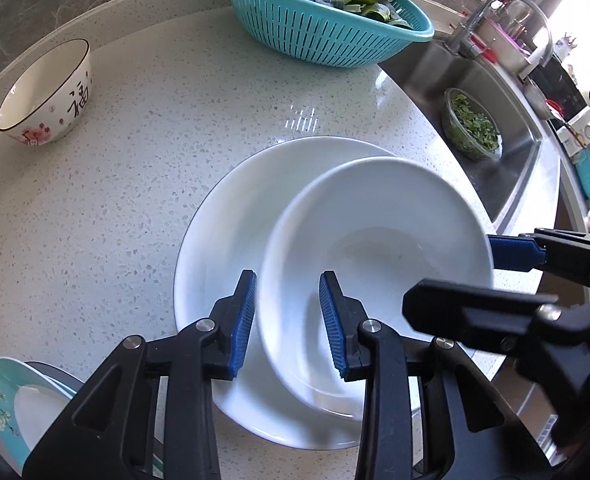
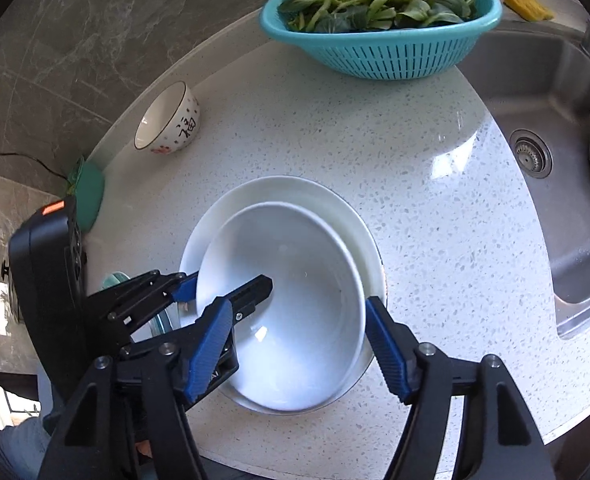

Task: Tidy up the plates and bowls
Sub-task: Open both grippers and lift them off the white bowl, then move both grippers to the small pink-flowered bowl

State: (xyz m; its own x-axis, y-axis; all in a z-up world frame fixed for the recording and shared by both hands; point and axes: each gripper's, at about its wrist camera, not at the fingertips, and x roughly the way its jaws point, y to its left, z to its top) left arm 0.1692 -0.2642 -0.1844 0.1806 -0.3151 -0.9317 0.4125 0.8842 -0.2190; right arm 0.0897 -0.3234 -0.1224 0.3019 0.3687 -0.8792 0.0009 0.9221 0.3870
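holding the left tool astride the near-left rim of the white bowl, one pad outside the wall and one inside, apart and seemingly not pressing on it; spreading the right tool wide over the bowl's right side, one finger just outside the rim, the other above the hollow, gripping nothing

resting the bowl inside the white plate on the worktop, off centre toward the plate's near-right edge; looks a little tipped from the left wrist, but blurred there, so cannot tell whether fully settled

judging the stacking of this bowl as about done, with only a clean lift of both tools straight up off the rim left to do

turning, for the coming move, on one relation: patterned bowl upright far back and to the left, well apart from the stack, on the left tool's side and so nearer to it; reaching there with the right tool would mean crossing over the stack

teal plate at the near-left corner, just beside the left tool and partly hidden by it

round pieces, so no long axis to line up with; any point on the rim should serve

worth watching: dragging an inner finger against the wall on the way out could slide the bowl across the plate
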